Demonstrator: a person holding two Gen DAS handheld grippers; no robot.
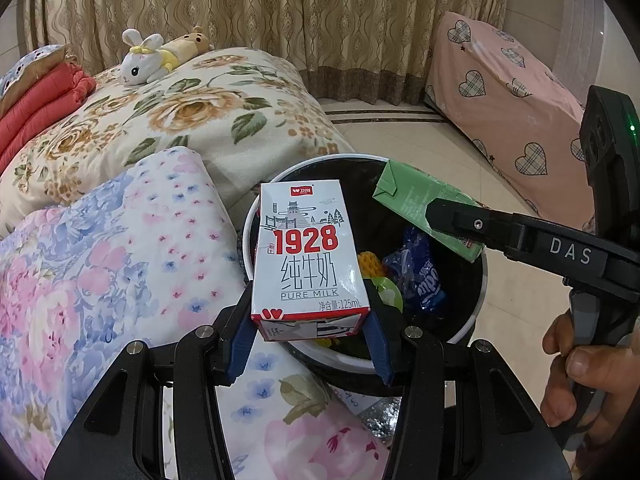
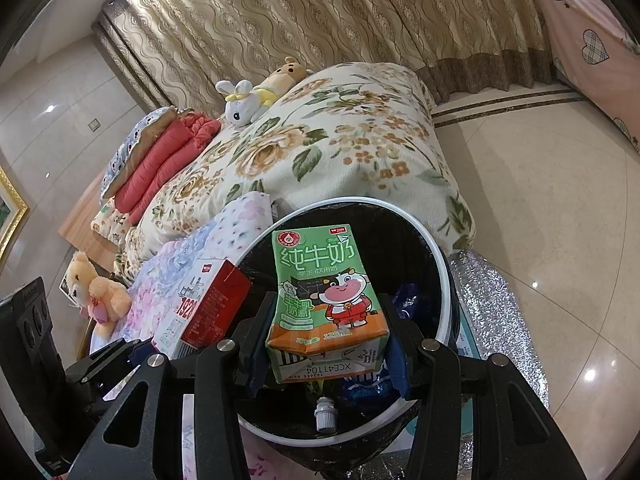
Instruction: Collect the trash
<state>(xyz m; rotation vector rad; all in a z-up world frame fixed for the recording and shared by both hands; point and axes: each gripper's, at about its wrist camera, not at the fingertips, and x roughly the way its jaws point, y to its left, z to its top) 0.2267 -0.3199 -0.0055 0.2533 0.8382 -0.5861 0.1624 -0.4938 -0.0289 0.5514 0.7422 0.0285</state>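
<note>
I take the trash bin (image 1: 256, 240) as my landmark: a round bin with a white rim and a black liner, standing on the floor against the bed.

Nearest to me, my left claw (image 1: 310, 334) is clamped on a white and red milk carton (image 1: 310, 256), its blue pads pressed against the carton's lower sides. The carton stands upright in the grip, printed "1928" and "PURE MILK", and it hangs above the bin's near-left rim, partly over the floral quilt (image 1: 120, 264) beside the bin.

My right claw (image 2: 326, 354) is closed on a green milk carton (image 2: 324, 292) with a cartoon cow on its front, gripped near the base with the bottom flaps facing the camera. That carton hangs over the bin's open mouth. From the left wrist view it shows tilted above the bin's far-right rim, with the right claw's black finger lying across it and a hand (image 1: 580, 372) wrapped round the handle.

Inside the bin I see a crumpled blue wrapper (image 1: 420, 276), a yellow and green bit of rubbish (image 1: 382, 284) beside it, and a small white threaded cap (image 2: 326, 414) near the bin's near wall.

Beyond the bin lies a rose-patterned blanket (image 1: 208, 112) on the bed, with a white plush rabbit (image 1: 142, 60) further off. Behind everything hang beige patterned curtains (image 1: 280, 12).
</note>
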